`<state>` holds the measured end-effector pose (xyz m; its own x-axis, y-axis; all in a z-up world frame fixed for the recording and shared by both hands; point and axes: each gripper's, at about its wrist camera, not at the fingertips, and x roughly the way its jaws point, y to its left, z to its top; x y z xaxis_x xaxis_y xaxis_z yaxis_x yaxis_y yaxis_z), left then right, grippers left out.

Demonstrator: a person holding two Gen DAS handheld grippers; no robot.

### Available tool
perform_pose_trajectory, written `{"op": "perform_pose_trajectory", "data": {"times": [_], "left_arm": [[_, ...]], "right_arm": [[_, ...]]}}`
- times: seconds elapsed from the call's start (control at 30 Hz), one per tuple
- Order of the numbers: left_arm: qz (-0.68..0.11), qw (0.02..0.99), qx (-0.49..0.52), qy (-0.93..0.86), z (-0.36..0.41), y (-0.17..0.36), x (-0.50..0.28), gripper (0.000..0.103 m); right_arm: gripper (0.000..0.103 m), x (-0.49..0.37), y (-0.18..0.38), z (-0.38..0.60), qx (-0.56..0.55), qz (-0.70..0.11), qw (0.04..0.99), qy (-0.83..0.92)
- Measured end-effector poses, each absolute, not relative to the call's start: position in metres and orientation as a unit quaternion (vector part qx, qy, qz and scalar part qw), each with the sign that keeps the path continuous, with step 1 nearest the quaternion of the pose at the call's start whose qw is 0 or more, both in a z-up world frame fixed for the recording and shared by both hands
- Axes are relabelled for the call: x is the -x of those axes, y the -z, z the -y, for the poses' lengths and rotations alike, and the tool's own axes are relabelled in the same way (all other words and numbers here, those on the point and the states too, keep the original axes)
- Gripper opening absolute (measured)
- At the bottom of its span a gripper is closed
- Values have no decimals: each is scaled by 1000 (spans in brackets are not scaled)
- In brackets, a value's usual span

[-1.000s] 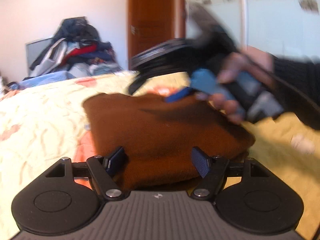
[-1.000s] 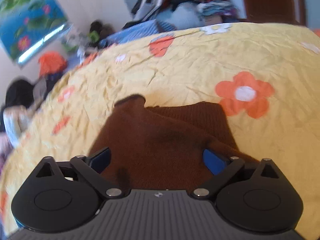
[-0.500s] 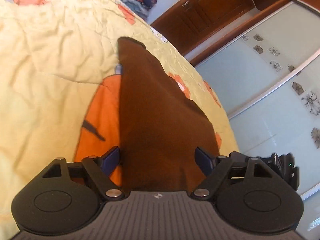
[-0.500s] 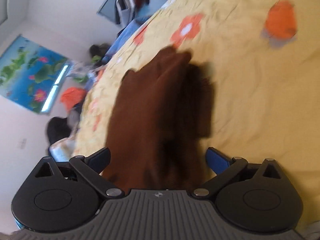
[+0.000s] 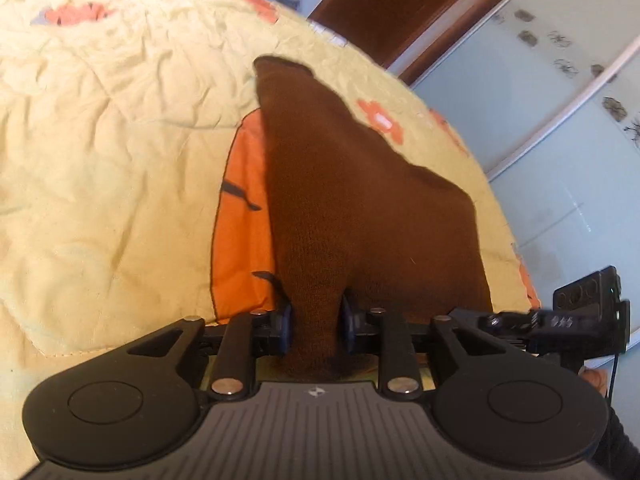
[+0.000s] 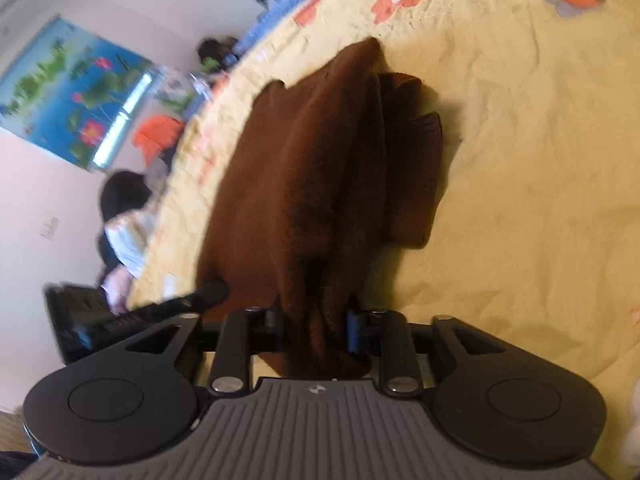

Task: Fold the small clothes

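Our left tongs (image 5: 315, 322) and right tongs (image 6: 316, 326), just closing, pinch the brown garment (image 5: 360, 200); its gripped edge hides beneath them, length running away across the bed (image 5: 100, 140).

Left tool (image 5: 316, 326) and right tool (image 6: 316, 328) point downward, side by side; their jaws have just been closing, each pinching cloth (image 5: 360, 200).

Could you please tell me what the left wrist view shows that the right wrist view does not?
Only the left wrist view shows the wooden door, the pale sliding panels and the left gripper, whose jaws have just been closing, pinching the knit. Only the right wrist view shows the wall poster, the clutter beside the bed and the right gripper, also just closed on fabric. Both show the brown knit garment on the yellow floral bedspread.
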<state>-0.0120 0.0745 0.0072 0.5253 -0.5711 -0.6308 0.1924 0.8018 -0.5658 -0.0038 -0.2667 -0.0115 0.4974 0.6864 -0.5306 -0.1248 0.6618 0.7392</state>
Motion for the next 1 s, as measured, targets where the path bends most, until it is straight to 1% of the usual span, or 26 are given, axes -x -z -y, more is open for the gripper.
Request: {"op": "perform_pose_trajectory", "data": {"times": [0.03,0.1,0.13,0.17,0.2,0.27,0.33,0.37,0.43,0.47,0.53,0.6,0.67,0.7,0.77,0.83,0.87,0.9,0.93,1.0], "left_arm": [[-425,855,203,219,-72,-14,16,30],[-388,885,150,207,-64,-36,30,35],[-359,903,116,205,-58,-46,38,37],[-332,917,86,206,-51,-55,44,43],[-303,928,55,209,-42,-62,49,54],[-267,936,7,227,-19,-65,49,65],[-265,932,-24,244,4,-55,38,65],[-273,930,-39,243,14,-47,31,65],[-293,925,-64,234,27,-24,20,65],[-269,932,-72,234,28,-17,22,66],[-243,938,-80,236,28,-9,28,66],[-243,938,-72,237,26,-8,26,66],[-244,937,-60,242,24,-9,24,68],[-245,936,-55,245,24,-9,22,69],[-246,936,-52,248,23,-10,22,71],[-246,934,-56,252,24,-10,21,75],[-247,933,-58,255,26,-9,20,79],[-248,932,-61,256,27,-9,20,81],[-248,932,-64,256,28,-9,22,82],[-247,932,-66,255,32,-6,23,82]], "right_arm": [[57,2,8,270,-337,-434,797,-250],[71,0,-13,281,-349,-406,814,-228],[72,3,-27,290,-349,-377,829,-219],[72,0,-42,295,-348,-354,841,-214],[72,-3,-55,295,-343,-336,852,-210],[74,-21,-72,281,-316,-319,866,-218],[87,-48,-76,255,-283,-323,871,-240],[89,-62,-73,242,-266,-331,871,-246],[89,-89,-55,224,-232,-373,869,-229],[89,-101,-42,217,-211,-398,867,-215],[89,-105,-26,220,-171,-376,888,-204],[89,-123,-23,225,-192,-379,883,-197],[88,-134,-30,225,-213,-406,868,-189],[82,-134,-37,223,-204,-416,868,-179],[82,-131,-55,208,-174,-395,884,-177],[84,-117,-78,193,-156,-366,891,-218],[86,-117,-86,184,-156,-363,886,-241],[91,-116,-93,175,-154,-365,877,-270],[94,-127,-93,157,-149,-369,869,-293],[93,-149,-87,129,-133,-396,854,-311]]}}
